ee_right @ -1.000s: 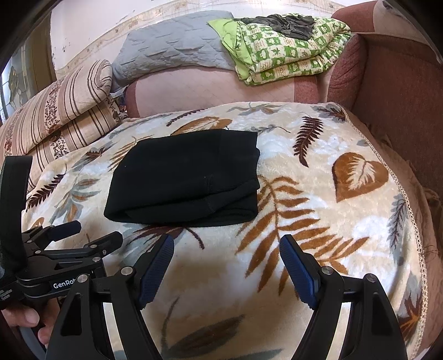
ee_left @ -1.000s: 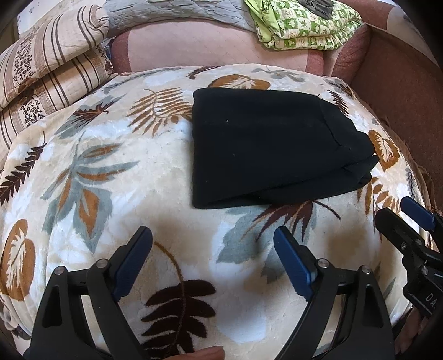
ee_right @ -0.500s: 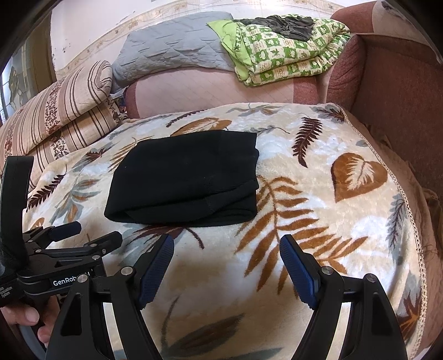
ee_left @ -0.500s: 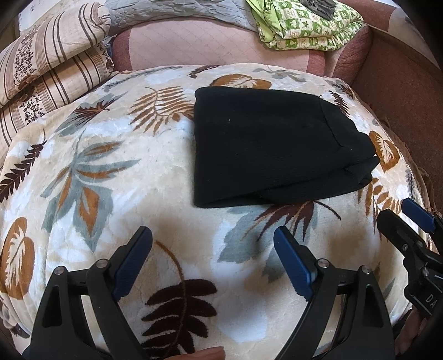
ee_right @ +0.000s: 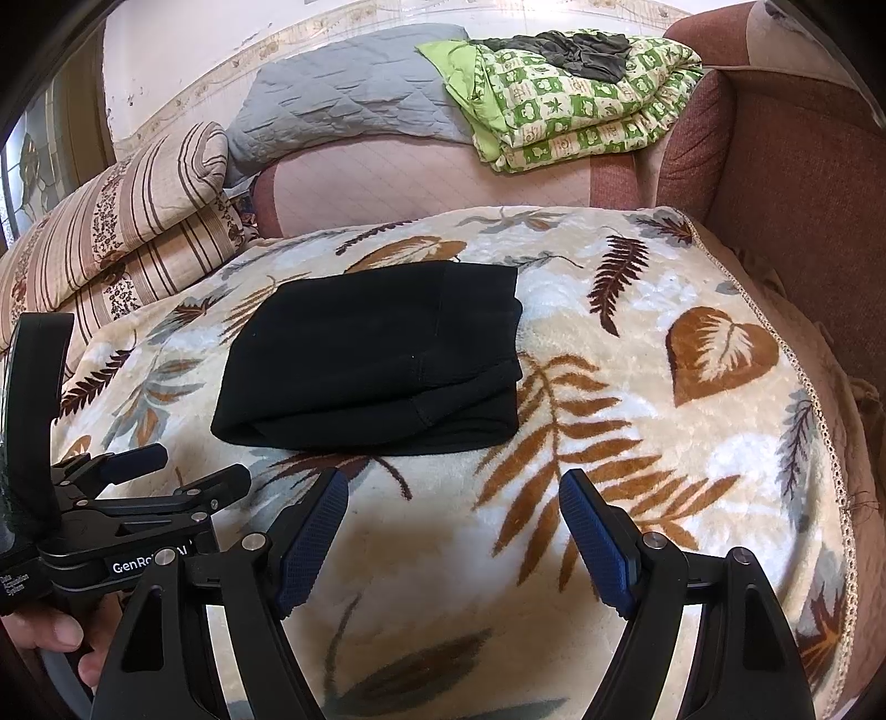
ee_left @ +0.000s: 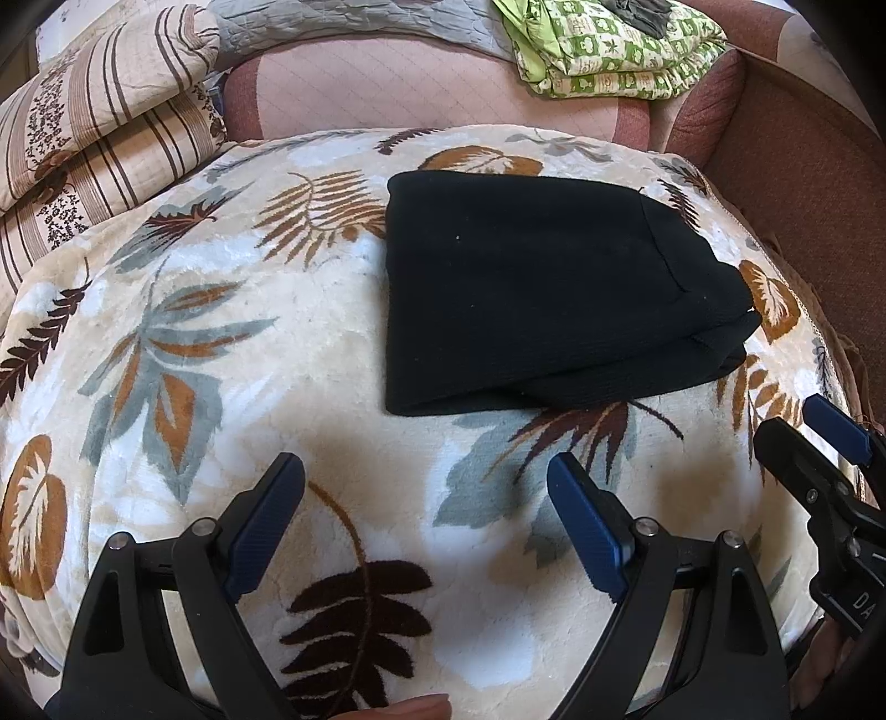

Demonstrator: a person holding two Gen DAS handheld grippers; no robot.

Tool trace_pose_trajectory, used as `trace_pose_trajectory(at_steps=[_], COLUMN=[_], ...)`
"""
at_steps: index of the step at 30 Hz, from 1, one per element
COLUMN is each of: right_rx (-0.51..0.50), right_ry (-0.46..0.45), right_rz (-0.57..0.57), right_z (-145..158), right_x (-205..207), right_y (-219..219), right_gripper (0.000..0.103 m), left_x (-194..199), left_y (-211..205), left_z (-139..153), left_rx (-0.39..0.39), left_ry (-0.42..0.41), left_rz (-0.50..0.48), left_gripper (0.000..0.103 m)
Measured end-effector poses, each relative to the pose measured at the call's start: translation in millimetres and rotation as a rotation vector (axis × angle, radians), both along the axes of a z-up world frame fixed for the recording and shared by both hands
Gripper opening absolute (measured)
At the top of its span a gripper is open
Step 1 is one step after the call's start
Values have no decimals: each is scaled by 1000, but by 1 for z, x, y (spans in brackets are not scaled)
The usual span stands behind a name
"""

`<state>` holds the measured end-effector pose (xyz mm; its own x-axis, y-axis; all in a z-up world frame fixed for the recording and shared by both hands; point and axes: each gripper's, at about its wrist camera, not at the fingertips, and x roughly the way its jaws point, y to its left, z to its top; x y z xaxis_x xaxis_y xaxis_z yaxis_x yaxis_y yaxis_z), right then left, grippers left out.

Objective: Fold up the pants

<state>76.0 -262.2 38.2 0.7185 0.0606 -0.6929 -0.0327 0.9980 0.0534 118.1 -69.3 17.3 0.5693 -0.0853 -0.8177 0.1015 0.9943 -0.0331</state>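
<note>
One view only: heart-shaped leaf print [ee_right: 722, 354]

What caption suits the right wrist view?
Folded black pants rest on a leaf-print blanket, beyond the open right claw.

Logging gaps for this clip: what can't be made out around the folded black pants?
- Folded black fabric pants: inner layers, both views, covered by the top layer.
- Dark grey garment on the green patterned quilt: too crumpled to identify.
- Right hand-held gripper: cut off, left view's edge.
</note>
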Motion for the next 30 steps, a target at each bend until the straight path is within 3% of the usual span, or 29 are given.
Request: trace_pose_trajectory(at_steps=[21, 27, 30], right_rx=[17, 15, 10], right_ry=[-14, -13, -9], right_rz=[3, 4, -5], right_z=[6, 6, 5], right_x=[-2, -2, -3], right_y=[3, 3, -1], right_gripper=[80, 80, 80], left_x=[5, -6, -5], left_y=[-16, -20, -17], left_z=[-1, 6, 8], left_rx=[-11, 51, 34], left_ry=[22, -67, -69], left_rz=[-19, -24, -31], left_gripper=[90, 90, 90])
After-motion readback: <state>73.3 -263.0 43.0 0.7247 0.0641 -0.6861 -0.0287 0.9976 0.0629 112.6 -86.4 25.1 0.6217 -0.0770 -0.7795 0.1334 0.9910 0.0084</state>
